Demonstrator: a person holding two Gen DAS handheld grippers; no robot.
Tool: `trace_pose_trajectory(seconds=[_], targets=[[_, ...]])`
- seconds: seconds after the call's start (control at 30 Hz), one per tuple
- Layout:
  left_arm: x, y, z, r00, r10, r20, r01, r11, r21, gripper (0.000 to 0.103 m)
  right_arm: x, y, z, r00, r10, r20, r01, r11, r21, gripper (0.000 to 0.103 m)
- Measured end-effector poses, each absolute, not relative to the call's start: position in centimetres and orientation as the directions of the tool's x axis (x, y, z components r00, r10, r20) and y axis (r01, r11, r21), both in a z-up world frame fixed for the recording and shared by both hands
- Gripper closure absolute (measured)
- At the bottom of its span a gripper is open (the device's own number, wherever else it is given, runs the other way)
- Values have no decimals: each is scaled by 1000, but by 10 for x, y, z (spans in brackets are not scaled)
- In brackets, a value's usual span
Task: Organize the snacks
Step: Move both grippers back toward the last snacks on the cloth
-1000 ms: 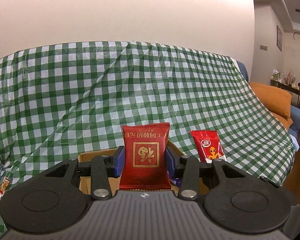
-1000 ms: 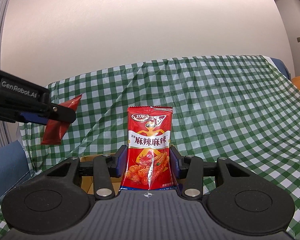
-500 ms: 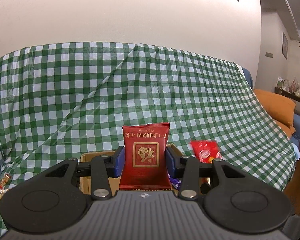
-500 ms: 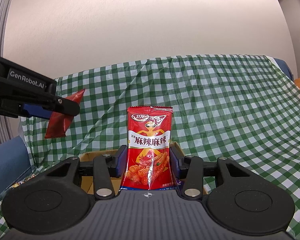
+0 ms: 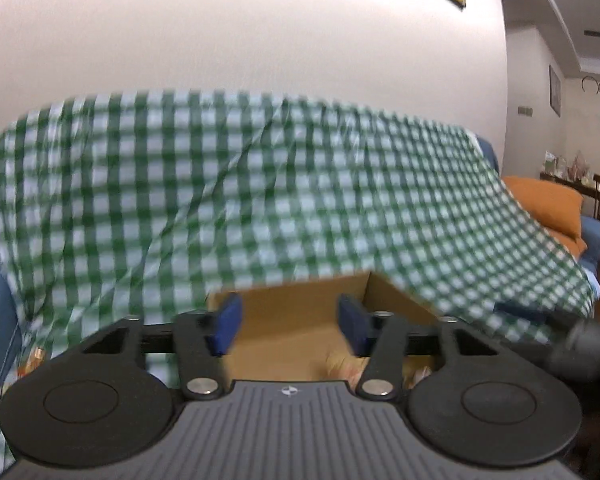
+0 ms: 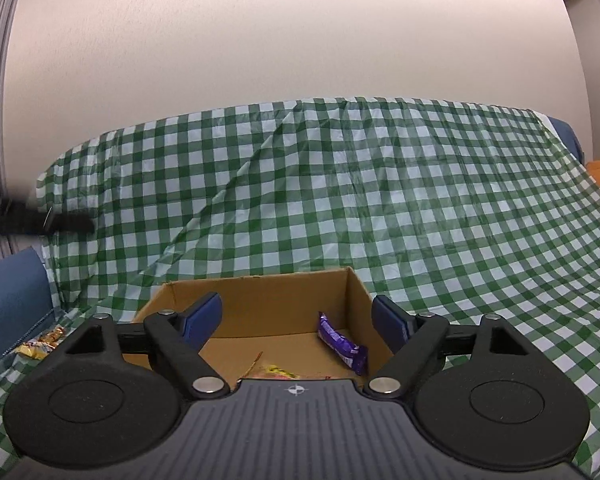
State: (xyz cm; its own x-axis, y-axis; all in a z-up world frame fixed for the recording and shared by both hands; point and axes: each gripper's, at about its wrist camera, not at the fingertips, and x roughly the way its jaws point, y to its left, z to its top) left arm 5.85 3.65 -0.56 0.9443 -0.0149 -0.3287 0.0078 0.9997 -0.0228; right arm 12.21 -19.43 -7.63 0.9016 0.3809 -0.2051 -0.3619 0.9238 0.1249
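Low in the centre of the right wrist view, the right gripper (image 6: 296, 318) hangs released and empty over a cardboard box (image 6: 260, 294) — inside it a purple snack bar (image 6: 341, 347) lies with its long axis running from upper left to lower right, its writing too small to read. Beside it, at the bottom edge, a yellow-and-red packet (image 6: 274, 372) peeks out. Lower centre of the blurred left wrist view, the left gripper (image 5: 288, 326) is likewise released over the box, which sits on green-checked cloth (image 6: 420, 200).
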Motion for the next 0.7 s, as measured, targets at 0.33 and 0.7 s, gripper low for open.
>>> trace_pose_trajectory(seconds=[0.33,0.7], targets=[[43,148,-66,879,194,-436,-216,976,-2,66,112,-169,-62,867,454,-204,-428,889,160,65],[113,239,-121,697,473,-539,-419,879,230,35,108,-127,-44,800,551,-237,-516,834,196,64]])
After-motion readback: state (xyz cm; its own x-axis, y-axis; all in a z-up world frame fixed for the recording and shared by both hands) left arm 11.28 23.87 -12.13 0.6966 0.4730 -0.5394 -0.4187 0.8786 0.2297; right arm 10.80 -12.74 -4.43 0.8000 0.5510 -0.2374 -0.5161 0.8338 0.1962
